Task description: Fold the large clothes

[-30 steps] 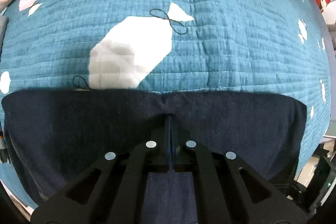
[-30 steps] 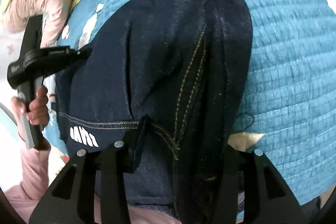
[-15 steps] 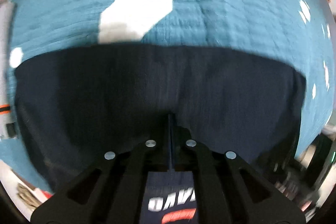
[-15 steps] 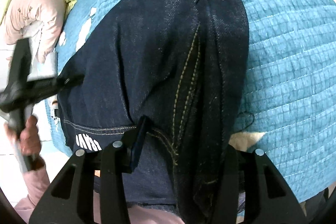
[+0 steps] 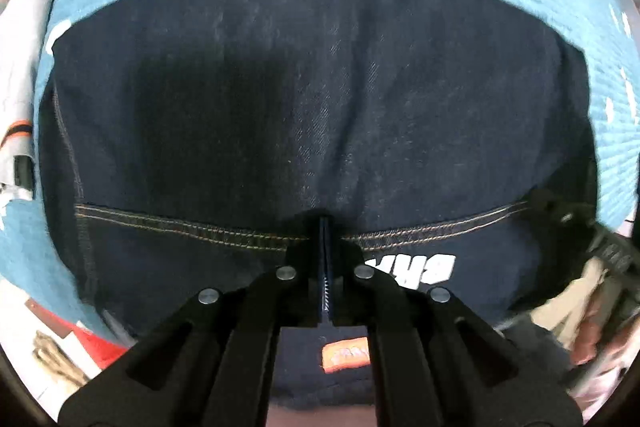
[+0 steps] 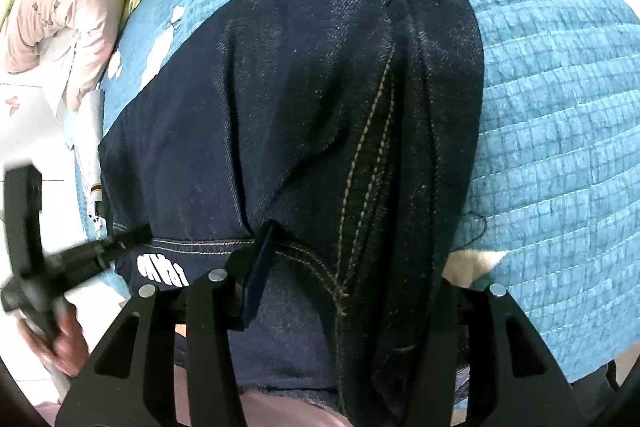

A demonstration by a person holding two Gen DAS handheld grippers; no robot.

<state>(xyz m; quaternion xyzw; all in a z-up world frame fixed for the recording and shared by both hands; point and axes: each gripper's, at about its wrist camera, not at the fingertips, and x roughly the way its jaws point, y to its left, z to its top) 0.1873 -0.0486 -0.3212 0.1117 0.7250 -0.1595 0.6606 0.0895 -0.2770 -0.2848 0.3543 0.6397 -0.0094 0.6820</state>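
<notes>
Teal quilted bedding (image 6: 560, 107) with white patches covers the bed in both views, and a pink and green duvet (image 6: 60, 7) is bunched in the upper left of the right wrist view. Dark blue jeans (image 6: 300, 107) lie on the quilt, folded over on themselves; in the right wrist view they run from the lower middle of the frame up to a rumpled end near the top centre, with a tan double seam running down the right part. In the left wrist view the jeans (image 5: 320, 107) fill the centre of the frame, with a stitched hem crossing left to right and white printed letters and an orange label below it. The left gripper (image 5: 326, 227) is closed tight on the denim at that hem, with the cloth pinched between its jaws. It also shows at the lower left of the right wrist view, held in a hand (image 6: 64, 339), its tip at the left edge of the jeans. The right gripper (image 6: 344, 267) has just been opening; its jaws stand wide on either side of the thick seamed fold, which lies between them, the left finger (image 6: 260, 259) against the cloth and the right finger hidden behind the fold.
</notes>
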